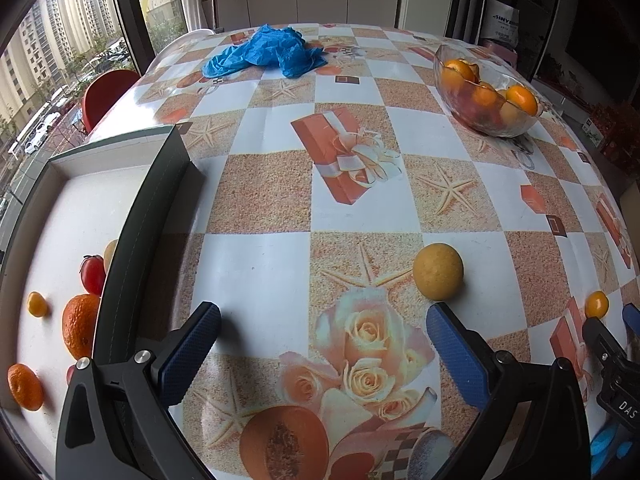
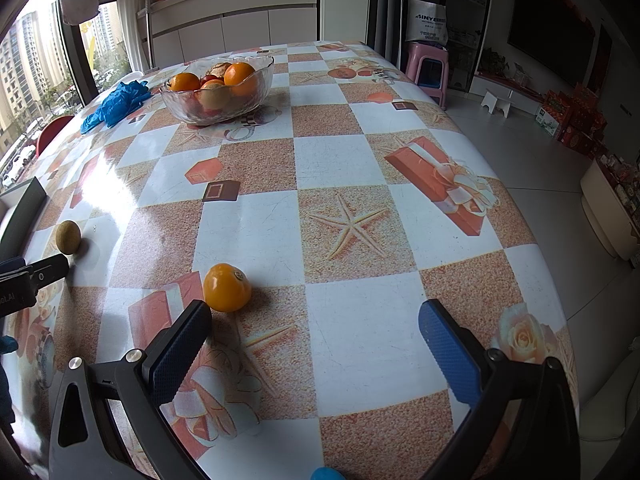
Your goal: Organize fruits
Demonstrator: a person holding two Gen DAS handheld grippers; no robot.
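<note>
Left gripper (image 1: 324, 332): jaws spread, empty.
Right gripper (image 2: 316, 328): jaws spread, empty.
Round yellow-brown fruit (image 1: 438, 272): loose on counter (image 1: 260, 208), just beyond left jaws; likely firm, prone to roll; grip across widest part.
Small smooth orange fruit (image 2: 227, 287): beside right gripper's left finger; probably light, slippery.
Shallow white tray (image 1: 80, 208): oranges, red fruit.
Clear glass bowl (image 2: 218, 92): oranges, mixed fruit.

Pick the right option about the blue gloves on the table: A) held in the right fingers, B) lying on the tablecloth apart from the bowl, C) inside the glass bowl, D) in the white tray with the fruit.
B: the gloves lie crumpled on the tablecloth to the left of the bowl, not touching it.
</note>
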